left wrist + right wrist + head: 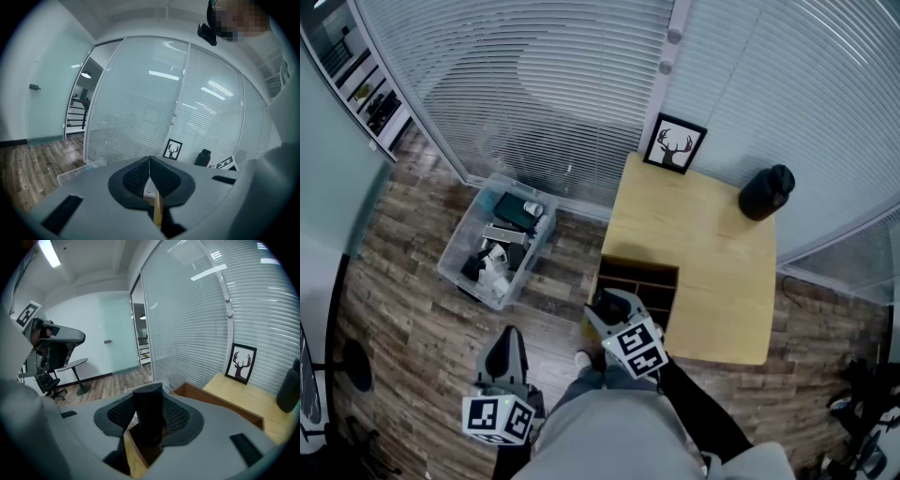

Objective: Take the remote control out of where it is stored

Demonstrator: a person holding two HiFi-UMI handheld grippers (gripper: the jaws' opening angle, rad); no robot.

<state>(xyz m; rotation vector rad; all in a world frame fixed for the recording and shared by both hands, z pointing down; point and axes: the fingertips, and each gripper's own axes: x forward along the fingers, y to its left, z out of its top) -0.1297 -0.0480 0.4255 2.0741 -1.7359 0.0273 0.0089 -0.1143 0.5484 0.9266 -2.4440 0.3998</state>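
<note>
Remote (148,417) sat clamped in right gripper (149,402) jaws over the compartment (625,280); a straight lift seemed safest, while left gripper (149,171) jaws were closed, empty.

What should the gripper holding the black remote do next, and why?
Probably lift it straight up a little. The right gripper is shut on the remote control, whose lower end seems to sit down inside the open wooden compartment, so rising first should clear its walls.

I'm looking into an office: glass walls (534,84) hung with blinds, a wheeled chair (48,380) beside a round table (75,364), a strip light (49,251) overhead, and shelves (361,84) past the glass.
</note>
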